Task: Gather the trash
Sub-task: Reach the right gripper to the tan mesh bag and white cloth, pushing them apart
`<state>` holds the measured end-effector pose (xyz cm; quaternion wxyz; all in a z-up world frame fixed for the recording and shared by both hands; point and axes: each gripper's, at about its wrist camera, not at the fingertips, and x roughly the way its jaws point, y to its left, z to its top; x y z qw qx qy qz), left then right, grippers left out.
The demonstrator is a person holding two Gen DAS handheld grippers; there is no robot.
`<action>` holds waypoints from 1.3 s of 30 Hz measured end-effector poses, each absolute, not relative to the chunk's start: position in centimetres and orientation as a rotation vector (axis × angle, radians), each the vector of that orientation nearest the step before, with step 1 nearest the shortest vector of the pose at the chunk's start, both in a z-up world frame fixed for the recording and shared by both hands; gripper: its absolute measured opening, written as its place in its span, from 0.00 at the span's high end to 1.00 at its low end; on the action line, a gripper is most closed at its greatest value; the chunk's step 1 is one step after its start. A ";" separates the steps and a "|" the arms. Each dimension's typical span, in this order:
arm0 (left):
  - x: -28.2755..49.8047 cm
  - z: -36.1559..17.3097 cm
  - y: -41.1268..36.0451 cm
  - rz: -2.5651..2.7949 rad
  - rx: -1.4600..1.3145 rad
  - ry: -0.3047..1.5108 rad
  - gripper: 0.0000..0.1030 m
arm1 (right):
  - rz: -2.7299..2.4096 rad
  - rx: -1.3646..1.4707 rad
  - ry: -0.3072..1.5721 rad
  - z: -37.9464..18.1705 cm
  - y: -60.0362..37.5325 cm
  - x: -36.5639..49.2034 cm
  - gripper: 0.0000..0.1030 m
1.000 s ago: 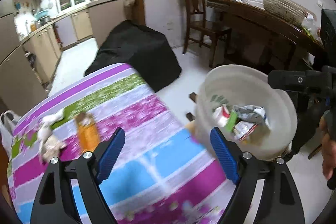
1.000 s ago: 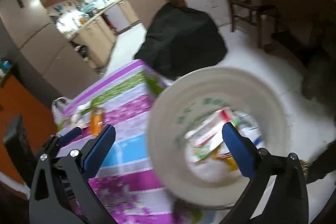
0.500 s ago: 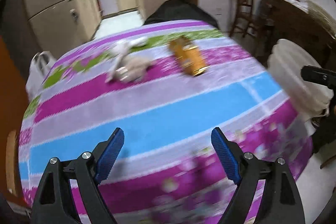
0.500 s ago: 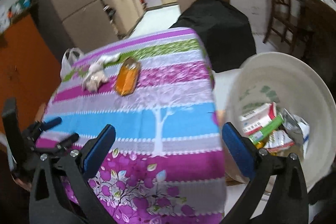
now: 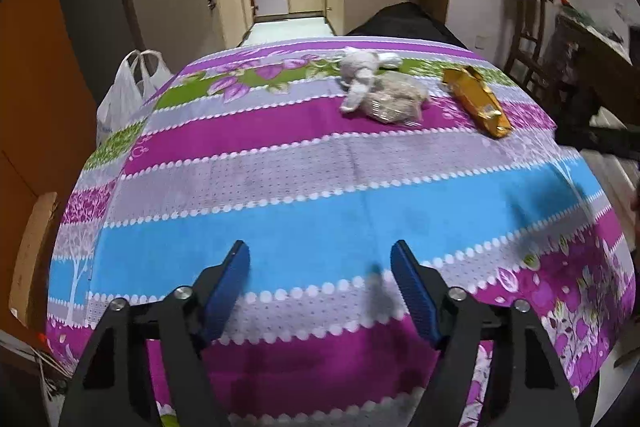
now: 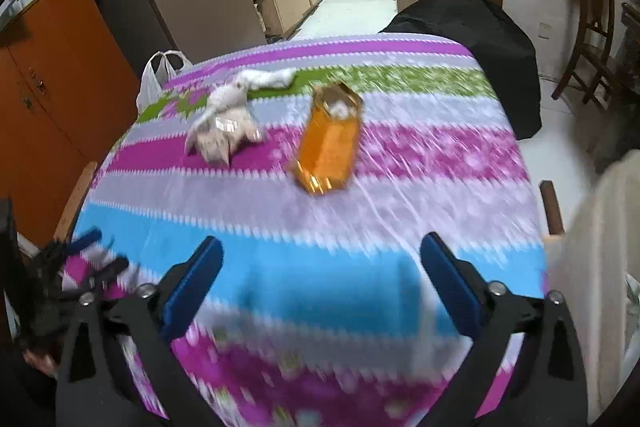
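Observation:
On the striped tablecloth (image 5: 320, 203) lie an orange wrapper (image 5: 476, 101), a crumpled white tissue (image 5: 362, 67) and a clear bag with pale contents (image 5: 394, 99), all near the far edge. My left gripper (image 5: 319, 251) hovers over the near blue stripe, its jaws closing with nothing between them. In the right wrist view the orange wrapper (image 6: 330, 143) and the tissue and bag (image 6: 224, 123) lie ahead of my right gripper (image 6: 320, 243), whose jaws are closing on nothing. The white trash bin (image 6: 592, 247) shows at the right edge, and the left gripper (image 6: 106, 249) at the far left.
A white plastic bag (image 5: 124, 95) hangs off the table's far left corner. A black covered object (image 5: 404, 25) stands behind the table. A wooden chair (image 5: 528, 35) is at the right, an orange cupboard (image 6: 52, 79) at the left, kitchen cabinets beyond.
Both views swung away from the white bin onto the table. The bin left the left wrist view and only its edge stays in the right one. Both pairs of jaws narrowed a little.

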<state>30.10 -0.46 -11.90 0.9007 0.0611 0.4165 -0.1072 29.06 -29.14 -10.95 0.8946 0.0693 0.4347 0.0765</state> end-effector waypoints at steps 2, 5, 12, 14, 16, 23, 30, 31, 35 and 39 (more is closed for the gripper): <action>30.5 -11.9 -0.1 -0.208 0.102 0.863 0.30 | 0.236 0.115 0.879 -10.2 -27.0 30.8 0.17; 31.2 -12.0 0.8 -0.193 0.057 0.878 0.30 | 0.294 0.087 0.887 -10.1 -24.0 34.5 0.33; 31.8 -12.1 2.7 -0.159 -0.026 0.915 0.30 | 0.172 0.206 0.977 -12.5 -22.1 47.2 0.83; 31.5 -11.9 3.2 -0.153 -0.034 0.914 0.30 | 0.127 0.234 0.992 -13.1 -22.3 49.5 0.83; 31.3 -11.8 3.7 -0.143 -0.040 0.913 0.30 | 0.129 0.236 0.996 -14.0 -22.1 51.0 0.83; 31.8 -12.4 5.5 -0.111 -0.080 0.922 0.29 | 0.441 0.361 1.244 -15.9 -20.5 44.0 0.80; 31.4 -12.7 6.0 -0.109 -0.069 0.924 0.29 | 0.402 0.290 0.943 -10.2 -24.8 30.5 0.47; 31.3 -12.7 6.0 -0.114 -0.066 0.921 0.29 | 0.397 0.285 0.934 -9.9 -25.3 29.6 0.46; 30.5 -11.9 5.6 -0.135 -0.040 0.893 0.29 | 0.351 0.222 0.903 -10.6 -26.3 25.0 0.41; 30.1 -11.5 5.3 -0.138 -0.041 0.883 0.28 | 0.349 0.132 0.923 -12.5 -24.8 23.1 0.22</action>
